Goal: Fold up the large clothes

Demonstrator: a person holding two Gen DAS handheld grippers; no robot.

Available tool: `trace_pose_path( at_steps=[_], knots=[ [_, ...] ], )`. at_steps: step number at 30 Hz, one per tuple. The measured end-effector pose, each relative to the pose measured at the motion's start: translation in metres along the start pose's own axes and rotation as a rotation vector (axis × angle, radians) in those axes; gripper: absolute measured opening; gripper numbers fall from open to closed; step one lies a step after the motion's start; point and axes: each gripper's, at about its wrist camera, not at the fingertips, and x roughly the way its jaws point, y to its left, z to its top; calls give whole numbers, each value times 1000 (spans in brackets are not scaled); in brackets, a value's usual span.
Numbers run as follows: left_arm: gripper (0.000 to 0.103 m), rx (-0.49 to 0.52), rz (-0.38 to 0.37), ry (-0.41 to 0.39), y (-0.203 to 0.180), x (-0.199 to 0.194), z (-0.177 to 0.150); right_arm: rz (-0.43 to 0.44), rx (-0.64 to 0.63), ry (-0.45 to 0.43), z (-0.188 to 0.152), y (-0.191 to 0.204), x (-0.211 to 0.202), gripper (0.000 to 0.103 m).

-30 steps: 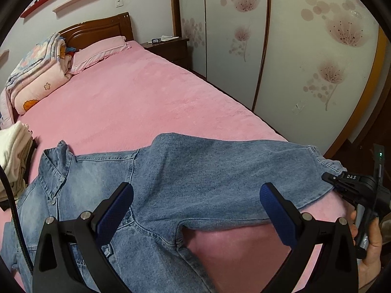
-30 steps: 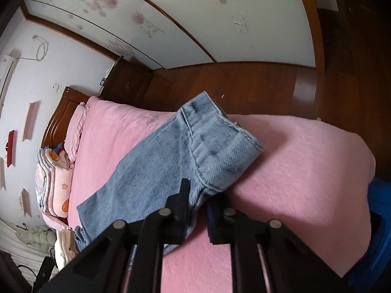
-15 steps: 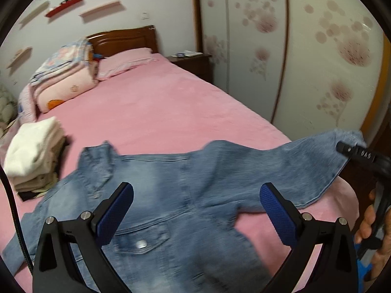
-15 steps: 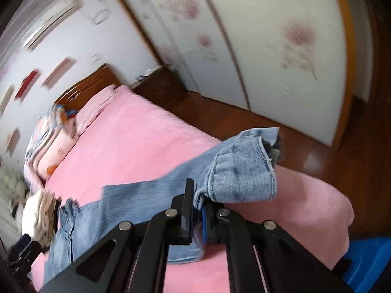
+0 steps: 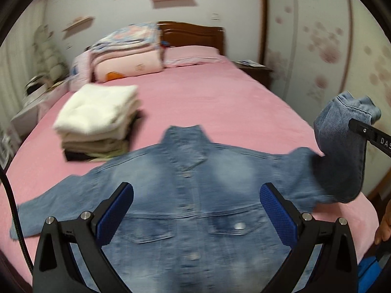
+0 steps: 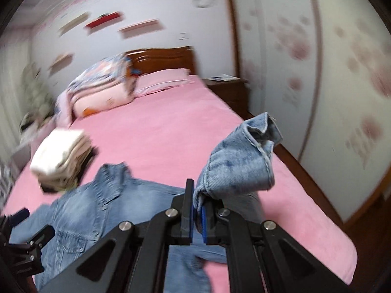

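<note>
A blue denim jacket (image 5: 195,195) lies face up on the pink bed (image 5: 207,102), collar toward the headboard. My left gripper (image 5: 195,210) is open and empty, hovering over the jacket's chest. My right gripper (image 6: 198,210) is shut on the jacket's sleeve cuff (image 6: 244,161) and holds it lifted above the bed's right side. That raised sleeve (image 5: 342,151) also shows at the right of the left wrist view. The jacket's body (image 6: 80,210) lies flat at lower left in the right wrist view.
A stack of folded clothes (image 5: 97,124) with a white top sits on the bed's left. Folded quilts (image 5: 127,53) and a pink pillow (image 5: 193,53) lie by the wooden headboard. A nightstand (image 5: 254,70) and flowered wardrobe doors (image 5: 330,48) stand on the right.
My right gripper has lifted the sleeve cuff off the bed and swung it up and inward. My left gripper has swung from the sleeve to over the jacket's chest.
</note>
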Motion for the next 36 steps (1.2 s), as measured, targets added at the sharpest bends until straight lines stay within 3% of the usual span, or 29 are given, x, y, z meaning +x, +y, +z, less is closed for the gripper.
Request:
trace_pose_path(
  at_steps=[7,13,17,21,28,33,36],
  knots=[
    [103,-140,113,75,98,16,-39,147,-232,26,-12,147,30,4],
    [103,-248,175,181,158,39,-79,264,-396,204,-68,255,89,4],
    [103,-292,167,213,179,47,-98,284,-479,298,-108,295,108,9],
    [103,-340,101,236,190,57,-108,309,-491,305,-118,293,95,10],
    [103,-428,-122,299,177,83,-115,313,-305,270,-113,226,57,13],
    [100,-455,-235,348,161,102,-122,308,-224,267,-119,193,38,27],
    [98,-494,-314,377,156,109,-129,311,-155,282,-123,171,35,28]
  ],
)
